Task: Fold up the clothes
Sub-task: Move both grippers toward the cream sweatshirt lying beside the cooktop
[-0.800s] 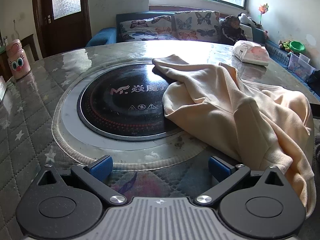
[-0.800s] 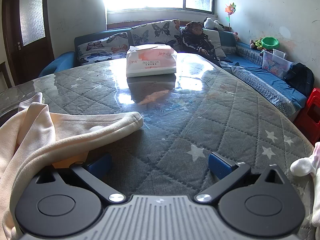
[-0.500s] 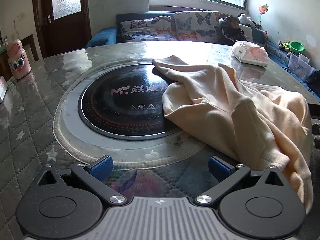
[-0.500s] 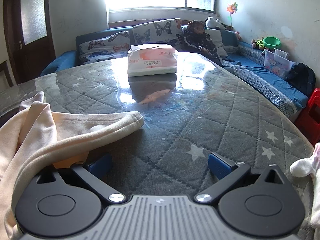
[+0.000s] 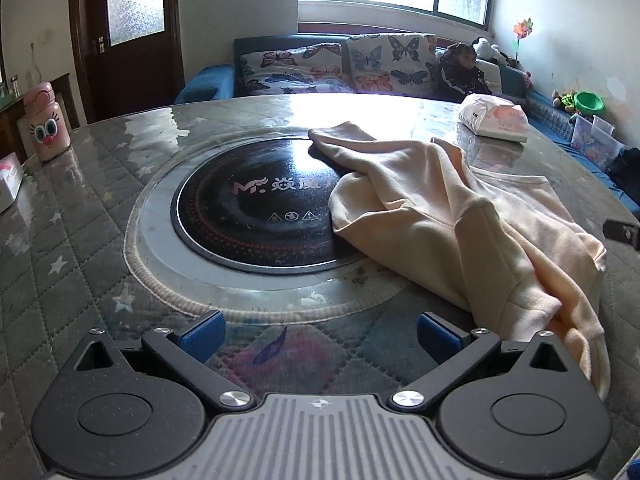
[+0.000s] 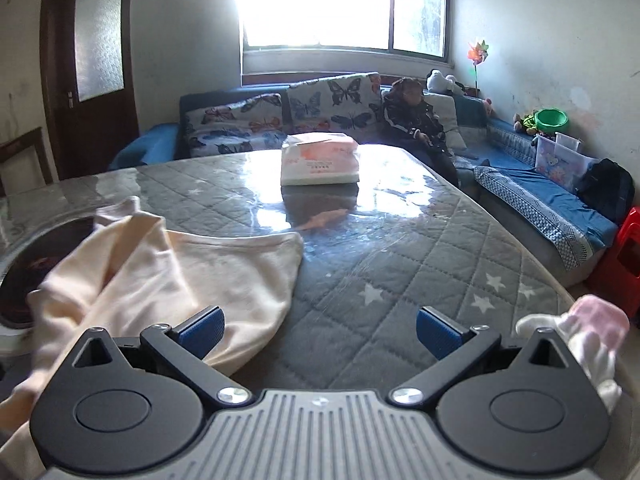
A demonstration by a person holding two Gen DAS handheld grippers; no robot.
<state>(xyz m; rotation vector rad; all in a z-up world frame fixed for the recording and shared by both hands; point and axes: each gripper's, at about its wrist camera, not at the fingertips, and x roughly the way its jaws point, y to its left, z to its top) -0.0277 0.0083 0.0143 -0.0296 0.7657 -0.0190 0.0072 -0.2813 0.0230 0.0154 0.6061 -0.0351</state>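
A cream sweatshirt (image 5: 460, 216) lies crumpled on the round table, partly over the black induction plate (image 5: 256, 208). One sleeve reaches toward the far side. My left gripper (image 5: 318, 330) is open and empty, low over the table's near edge, left of the garment. In the right wrist view the sweatshirt (image 6: 180, 272) lies at the left. My right gripper (image 6: 318, 330) is open and empty, its left finger just above the garment's hem.
A tissue pack (image 6: 320, 158) sits on the far side of the table (image 6: 420, 248). A pink bottle (image 5: 44, 124) and a white box (image 5: 8, 182) stand at the left. A pink-white cloth (image 6: 580, 336) lies at the right edge. A child sits on the sofa (image 6: 416, 120).
My right gripper has risen and drawn back, so the garment's hem now lies lower and flatter on the table. The left gripper has hardly moved.
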